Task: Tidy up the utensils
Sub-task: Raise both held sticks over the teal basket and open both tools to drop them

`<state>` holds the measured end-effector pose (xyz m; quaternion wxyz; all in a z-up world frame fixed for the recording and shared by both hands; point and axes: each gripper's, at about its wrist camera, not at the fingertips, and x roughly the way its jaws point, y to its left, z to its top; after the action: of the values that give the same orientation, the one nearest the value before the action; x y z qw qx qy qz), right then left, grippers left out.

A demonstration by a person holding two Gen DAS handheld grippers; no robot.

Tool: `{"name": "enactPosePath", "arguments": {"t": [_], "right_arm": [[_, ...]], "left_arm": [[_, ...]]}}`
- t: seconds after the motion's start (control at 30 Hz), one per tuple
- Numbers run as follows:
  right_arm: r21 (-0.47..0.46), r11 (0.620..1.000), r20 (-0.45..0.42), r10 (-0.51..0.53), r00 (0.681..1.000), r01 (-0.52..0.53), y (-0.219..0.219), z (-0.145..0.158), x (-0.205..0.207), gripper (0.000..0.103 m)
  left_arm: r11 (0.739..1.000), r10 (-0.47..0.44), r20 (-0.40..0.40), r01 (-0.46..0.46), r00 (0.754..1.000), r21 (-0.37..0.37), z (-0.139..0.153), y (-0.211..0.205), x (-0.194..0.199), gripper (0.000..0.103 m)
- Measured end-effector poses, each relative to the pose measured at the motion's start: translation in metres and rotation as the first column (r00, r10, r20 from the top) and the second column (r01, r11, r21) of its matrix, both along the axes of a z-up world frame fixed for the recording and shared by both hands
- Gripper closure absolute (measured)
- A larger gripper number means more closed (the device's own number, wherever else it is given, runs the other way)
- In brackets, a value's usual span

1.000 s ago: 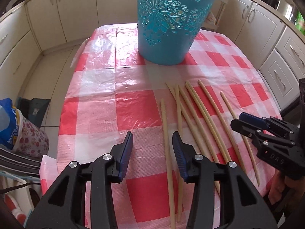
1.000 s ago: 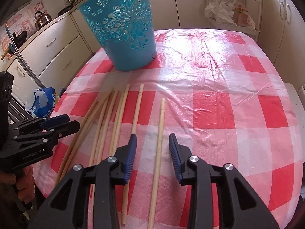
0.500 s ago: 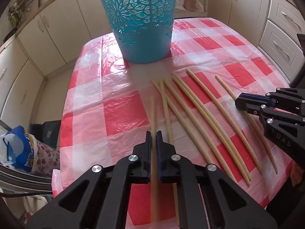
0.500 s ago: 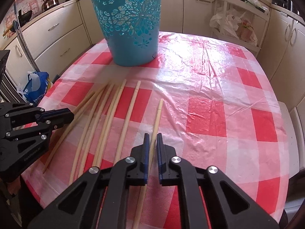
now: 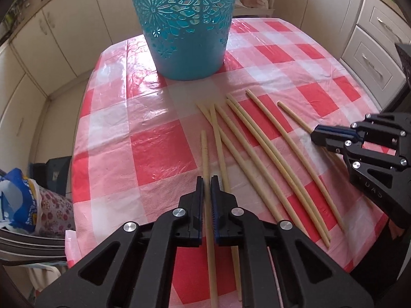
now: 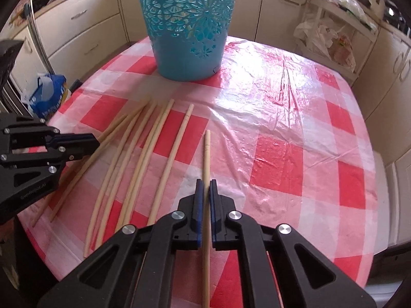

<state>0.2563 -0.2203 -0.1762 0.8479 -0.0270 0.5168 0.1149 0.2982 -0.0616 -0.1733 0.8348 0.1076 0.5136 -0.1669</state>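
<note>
Your left gripper is clenched on the leftmost chopstick of the row, the stick running straight between its blue pads and pointing toward the far side of the table. Your right gripper is clamped the same way on the rightmost chopstick, which lies apart from its neighbours on the pink and white part of the cloth. Between those two sticks, the remaining chopsticks lie loose on the checked tablecloth, roughly parallel and fanning slightly, a few crossing or touching near their far tips; whether each gripped stick is lifted clear of the cloth or resting on it, you cannot tell. In the left wrist view your right gripper shows at the right edge with its pads together over the outermost stick, and in the right wrist view your left gripper appears at the left edge, likewise pinched shut. Beyond the far ends of the sticks stands the teal basket, upright on the cloth, its wall pierced with flower cut-outs and well apart from both grippers. Around the table you have cream kitchen cabinets, and a blue printed bag sits down beside the table's left edge.
</note>
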Motion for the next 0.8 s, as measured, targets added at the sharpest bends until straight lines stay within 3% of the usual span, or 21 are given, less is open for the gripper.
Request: {"name": "enactPosePath", "arguments": {"t": [0.1,0.17,0.27,0.4,0.57,0.8], "right_arm": [[0.244,0.965,-0.036,-0.089,0.995,0.095,-0.022,0.005,-0.003,0.097],[0.392,0.908,-0.032,-0.145,0.989,0.145,-0.036,0.011,-0.007,0.097],[0.537,0.822,-0.022,-0.213,0.977,0.192,-0.050,0.019,-0.010,0.097],[0.597,0.784,0.043,-0.246,0.968,0.172,-0.048,0.039,-0.010,0.097],[0.616,0.777,0.127,-0.258,0.958,0.128,-0.041,0.065,-0.015,0.097],[0.626,0.773,0.173,-0.265,0.949,0.102,-0.042,0.085,-0.016,0.097]], "left_arm": [[0.993,0.045,-0.008,-0.046,0.999,-0.107,0.006,0.014,-0.001,0.098],[0.979,0.071,0.016,-0.066,0.997,-0.191,0.014,0.027,-0.005,0.098],[0.947,0.097,0.103,-0.060,0.990,-0.316,0.035,0.040,-0.016,0.098],[0.926,0.118,0.207,-0.033,0.971,-0.375,0.062,0.042,-0.022,0.098],[0.927,0.123,0.270,-0.013,0.955,-0.376,0.080,0.033,-0.025,0.098],[0.929,0.123,0.332,0.009,0.935,-0.369,0.100,0.028,-0.032,0.098]]}}
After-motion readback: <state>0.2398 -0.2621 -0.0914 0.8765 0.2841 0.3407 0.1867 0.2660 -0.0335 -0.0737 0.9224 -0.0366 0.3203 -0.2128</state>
